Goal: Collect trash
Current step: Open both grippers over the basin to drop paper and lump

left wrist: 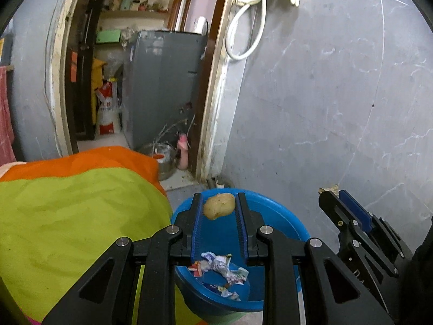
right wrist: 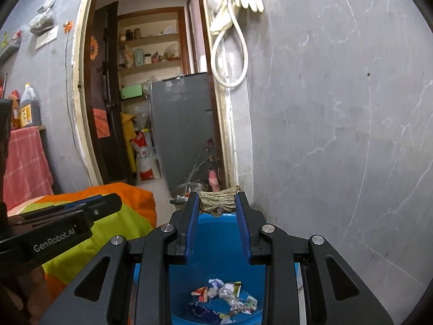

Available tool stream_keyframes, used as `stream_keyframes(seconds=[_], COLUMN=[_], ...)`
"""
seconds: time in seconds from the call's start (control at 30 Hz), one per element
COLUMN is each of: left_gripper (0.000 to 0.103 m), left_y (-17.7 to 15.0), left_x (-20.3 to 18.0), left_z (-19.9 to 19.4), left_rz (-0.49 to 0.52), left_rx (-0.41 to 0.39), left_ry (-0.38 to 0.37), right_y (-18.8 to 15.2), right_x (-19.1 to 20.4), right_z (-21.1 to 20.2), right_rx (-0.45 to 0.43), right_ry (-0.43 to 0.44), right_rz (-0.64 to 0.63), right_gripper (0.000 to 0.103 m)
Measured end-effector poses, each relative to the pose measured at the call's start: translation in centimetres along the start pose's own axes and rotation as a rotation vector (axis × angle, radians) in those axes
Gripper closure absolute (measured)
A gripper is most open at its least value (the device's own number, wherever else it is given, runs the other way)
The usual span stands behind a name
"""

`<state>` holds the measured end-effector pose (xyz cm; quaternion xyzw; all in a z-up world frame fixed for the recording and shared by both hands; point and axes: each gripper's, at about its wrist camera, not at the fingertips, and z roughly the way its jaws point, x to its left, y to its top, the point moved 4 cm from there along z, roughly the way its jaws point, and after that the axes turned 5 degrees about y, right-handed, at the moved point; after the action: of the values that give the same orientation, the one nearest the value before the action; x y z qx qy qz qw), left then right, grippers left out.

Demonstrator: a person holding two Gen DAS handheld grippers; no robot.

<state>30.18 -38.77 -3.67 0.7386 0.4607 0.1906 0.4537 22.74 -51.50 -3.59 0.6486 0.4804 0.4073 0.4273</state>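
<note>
Left wrist view: a grey marbled wall (left wrist: 324, 94) fills the right of the scene, with an open doorway (left wrist: 140, 81) far left of it leading to a cluttered store room. Near left lies a bright green and orange cloth (left wrist: 67, 211). Just right of the cloth, against the wall, stands a blue bin (left wrist: 284, 216).

The left gripper (left wrist: 219, 205) hangs over the bin's mouth, its jaws narrow and pressed on a small tan lump (left wrist: 219, 205) that looks like a potato or a dough ball. To the right, the right gripper (left wrist: 328, 191) also reaches toward the bin, with a dry brownish scrap (left wrist: 328, 188) at its tip.

The right wrist view shows that scrap better: a bunched wad of dry leaves or husk (right wrist: 219, 201), clamped between narrow jaws above the far rim of the bin (right wrist: 216, 233). Crumpled wrappers (right wrist: 224, 298) already lie at the bottom of the bin.

As a judgement, the task is partly done: some trash is in the bin, and two more pieces are held over it, not yet dropped. Letting go of both appears to be the step in hand. Whether more trash remains elsewhere cannot be told from these views.
</note>
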Motion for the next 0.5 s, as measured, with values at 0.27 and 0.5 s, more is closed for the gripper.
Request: stream_keyframes(seconds=[0.27, 0.5], left_gripper=[0.083, 0.082], left_y=[-0.3, -0.2], left_x=[0.1, -0.1], left_z=[1.0, 1.5], left_rz=[-0.012, -0.005], left_rx=[0.045, 0.065], left_ry=[-0.006, -0.010], right_y=[-0.6, -0.9], right_x=[-0.2, -0.2], right_z=[0.9, 1.4], right_rx=[0.041, 0.063], right_ry=[0.003, 0.005], right_rz=[0.010, 0.018], right_gripper=[0.078, 0.077])
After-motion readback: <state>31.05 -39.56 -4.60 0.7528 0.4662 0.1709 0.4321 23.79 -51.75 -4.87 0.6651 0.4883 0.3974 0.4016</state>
